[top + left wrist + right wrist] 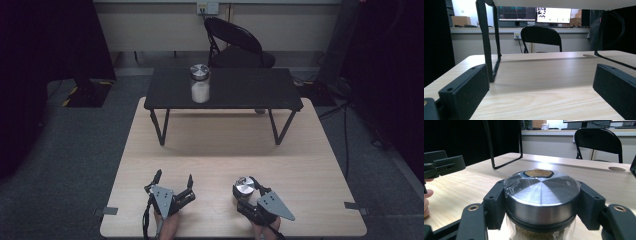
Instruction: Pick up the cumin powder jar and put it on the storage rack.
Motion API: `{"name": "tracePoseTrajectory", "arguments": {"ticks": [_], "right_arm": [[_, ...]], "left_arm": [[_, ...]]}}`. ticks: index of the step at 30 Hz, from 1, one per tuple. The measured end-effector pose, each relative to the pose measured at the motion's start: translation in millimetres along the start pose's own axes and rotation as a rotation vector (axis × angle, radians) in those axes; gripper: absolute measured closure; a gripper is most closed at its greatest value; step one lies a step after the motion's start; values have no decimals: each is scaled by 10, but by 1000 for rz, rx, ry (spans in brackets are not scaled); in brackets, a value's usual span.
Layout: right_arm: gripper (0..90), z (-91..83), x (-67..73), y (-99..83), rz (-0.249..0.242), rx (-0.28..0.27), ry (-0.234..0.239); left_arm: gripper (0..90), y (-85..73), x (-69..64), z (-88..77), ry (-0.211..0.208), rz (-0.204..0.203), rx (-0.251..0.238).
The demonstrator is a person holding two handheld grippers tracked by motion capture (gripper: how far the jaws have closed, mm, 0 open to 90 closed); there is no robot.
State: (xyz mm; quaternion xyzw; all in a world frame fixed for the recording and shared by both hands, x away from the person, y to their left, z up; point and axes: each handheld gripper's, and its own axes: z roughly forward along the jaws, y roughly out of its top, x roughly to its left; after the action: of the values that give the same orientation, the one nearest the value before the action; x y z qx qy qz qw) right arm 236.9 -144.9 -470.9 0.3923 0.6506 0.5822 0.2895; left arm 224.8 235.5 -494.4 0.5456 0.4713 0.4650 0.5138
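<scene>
Pale wood table (300, 165), a low black shelf (250, 90) at twelve o'clock holding a white-filled jar (200, 83): we have our right gripper (246, 192) pinching the steel lid of a brown-filled jar (541, 195) at the near edge, five o'clock. Our left gripper (174, 183) rests at seven o'clock, nine o'clock of that jar, jaws spread on nothing. We judge the grasp made; next comes a level lift toward the shelf.

Two jars (200, 83) (244, 189), two hand-held grippers (173, 183) (248, 192), one black shelf (223, 89), one chair (237, 44).
</scene>
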Motion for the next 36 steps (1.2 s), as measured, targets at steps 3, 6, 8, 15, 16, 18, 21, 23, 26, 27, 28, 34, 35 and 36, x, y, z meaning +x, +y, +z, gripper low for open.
{"name": "tracePoseTrajectory", "arguments": {"ticks": [3,6,8,15,16,18,21,23,26,27,28,34,35,36], "right_arm": [[341,-14,12,28,-5,-7,0],[343,-25,12,65,-9,-14,5],[344,-32,15,91,-12,-15,3],[345,-47,11,180,-6,-16,-3],[345,-49,10,191,-7,-18,-2],[345,-54,-1,226,-14,-20,-2],[345,-70,-34,273,0,-36,-17],[346,-84,-51,315,2,-41,-32],[346,-107,-91,376,3,-51,-46],[346,-113,-103,397,3,-55,-51],[346,-120,-116,426,0,-59,-56],[346,-152,-166,578,-7,-79,-76],[346,-154,-176,608,-11,-83,-77],[346,-156,-179,637,-16,-87,-81]], "left_arm": [[0,0,0,0,0,0,0],[0,0,0,0,0,0,0],[0,-1,0,0,0,0,0],[0,0,-1,-1,1,0,0],[0,0,-1,0,0,-1,0],[0,0,-1,-1,1,0,0],[0,-2,-2,-1,1,-1,-1],[0,0,-2,0,1,0,0],[0,0,-2,0,1,0,0],[0,0,-3,0,1,-1,0],[0,0,-2,0,1,0,0],[0,1,-3,0,2,0,0],[0,1,-2,0,2,0,0],[0,0,-3,0,2,0,0]]}}
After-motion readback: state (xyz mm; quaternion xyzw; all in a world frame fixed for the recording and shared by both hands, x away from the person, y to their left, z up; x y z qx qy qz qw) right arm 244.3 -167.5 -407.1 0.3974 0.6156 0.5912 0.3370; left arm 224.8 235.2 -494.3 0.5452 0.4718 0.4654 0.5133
